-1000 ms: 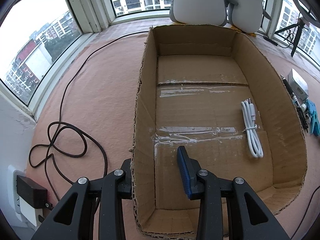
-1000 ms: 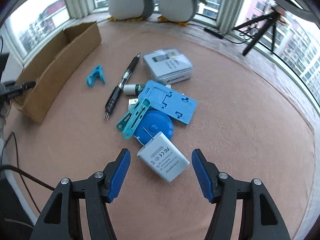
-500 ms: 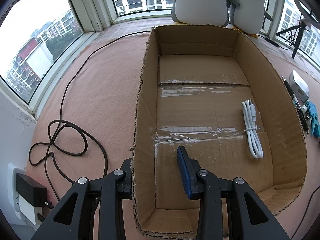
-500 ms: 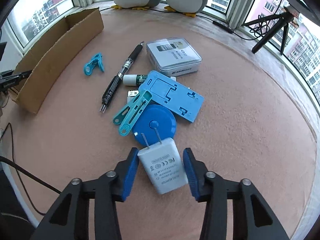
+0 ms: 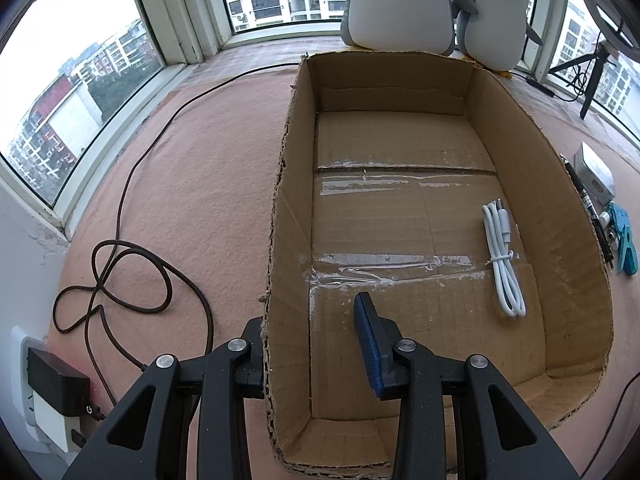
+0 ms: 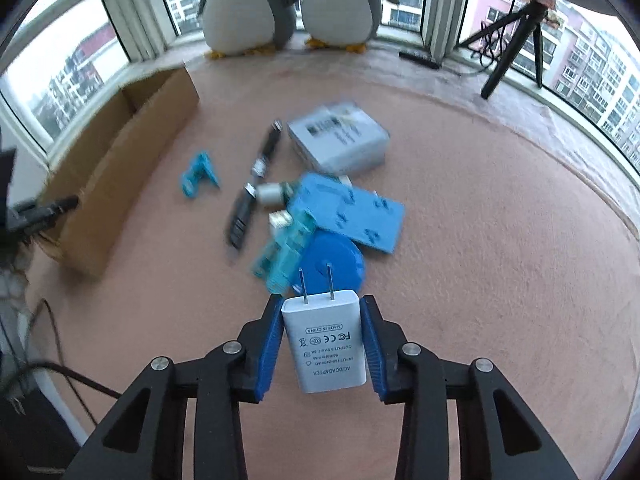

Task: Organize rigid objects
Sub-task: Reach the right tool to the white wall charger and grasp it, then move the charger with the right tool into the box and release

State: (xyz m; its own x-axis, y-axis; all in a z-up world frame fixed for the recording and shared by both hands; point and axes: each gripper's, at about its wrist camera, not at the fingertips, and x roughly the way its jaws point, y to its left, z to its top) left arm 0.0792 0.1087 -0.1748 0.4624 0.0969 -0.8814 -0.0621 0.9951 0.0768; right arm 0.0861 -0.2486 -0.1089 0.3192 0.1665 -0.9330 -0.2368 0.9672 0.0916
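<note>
My right gripper point(image 6: 322, 344) is shut on a white power adapter point(image 6: 326, 346), prongs pointing forward, held above the pink carpet. Beyond it lies a pile: a blue round disc point(image 6: 334, 266), a blue flat stand point(image 6: 352, 212), a teal clip tool point(image 6: 280, 256), a black pen point(image 6: 252, 184), a grey tin box point(image 6: 340, 138) and a teal clamp point(image 6: 196, 174). My left gripper point(image 5: 316, 340) straddles the left wall of the open cardboard box point(image 5: 280, 216), one finger outside and one inside, the jaws apart. A white coiled cable point(image 5: 502, 256) lies in the box.
Two plush penguins point(image 6: 288, 0) stand at the window behind the box. A black cord point(image 5: 132, 264) and a wall charger point(image 5: 52, 400) lie left of the box. A black tripod point(image 6: 516, 36) stands at the far right. The box also shows in the right wrist view point(image 6: 124, 160).
My right gripper closed on the white adapter and lifted it off the carpet; the view is blurred from motion. My left gripper has stayed on the box wall.
</note>
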